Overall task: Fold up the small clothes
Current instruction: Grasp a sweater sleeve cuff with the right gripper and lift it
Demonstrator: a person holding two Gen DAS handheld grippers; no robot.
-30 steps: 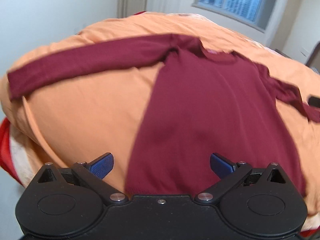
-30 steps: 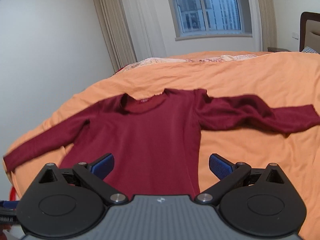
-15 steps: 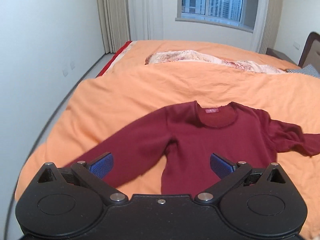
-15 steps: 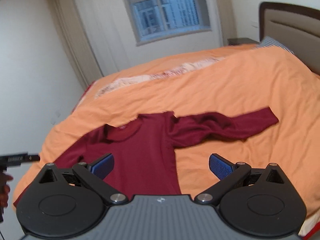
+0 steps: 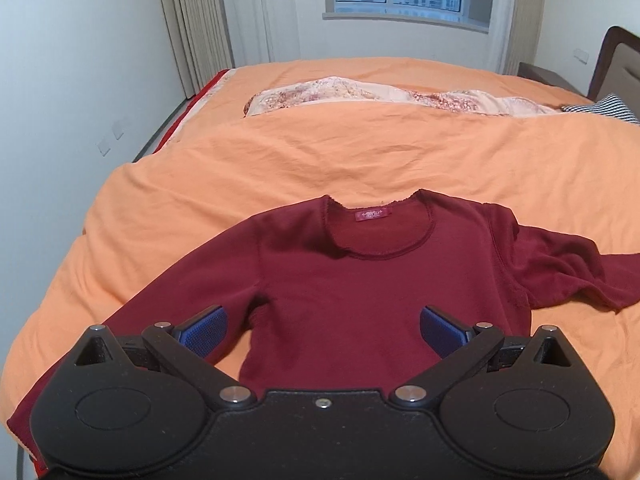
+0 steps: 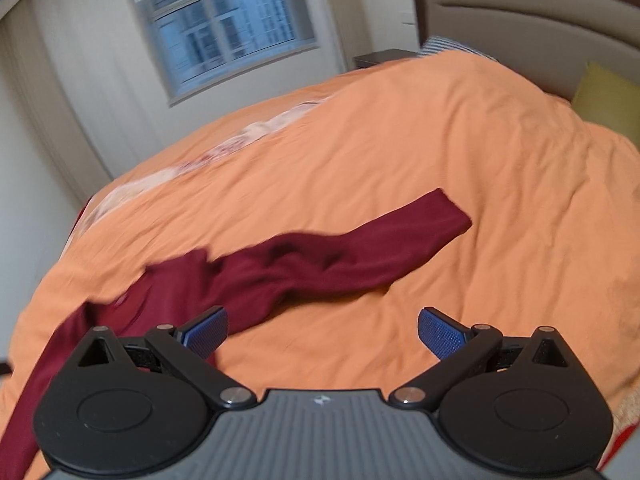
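The red top (image 5: pixel 372 280) lies flat, unfolded, at the frame's centre on the orange quilt (image 5: pixel 280 160), ready for folding. Left gripper (image 5: pixel 323 330) and right gripper (image 6: pixel 323 330) hover spread apart, empty.

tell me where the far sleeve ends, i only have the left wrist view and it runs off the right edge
Observer: The right wrist view shows it whole: the sleeve lies stretched toward the headboard, and its cuff rests flat on the orange duvet.
Operator: is the right gripper on it
Observer: No. The right gripper is open and holds nothing; the sleeve lies ahead of its blue pads.
Operator: anything past the cuff
Observer: Only bare duvet, then a yellow-green pillow against the headboard.
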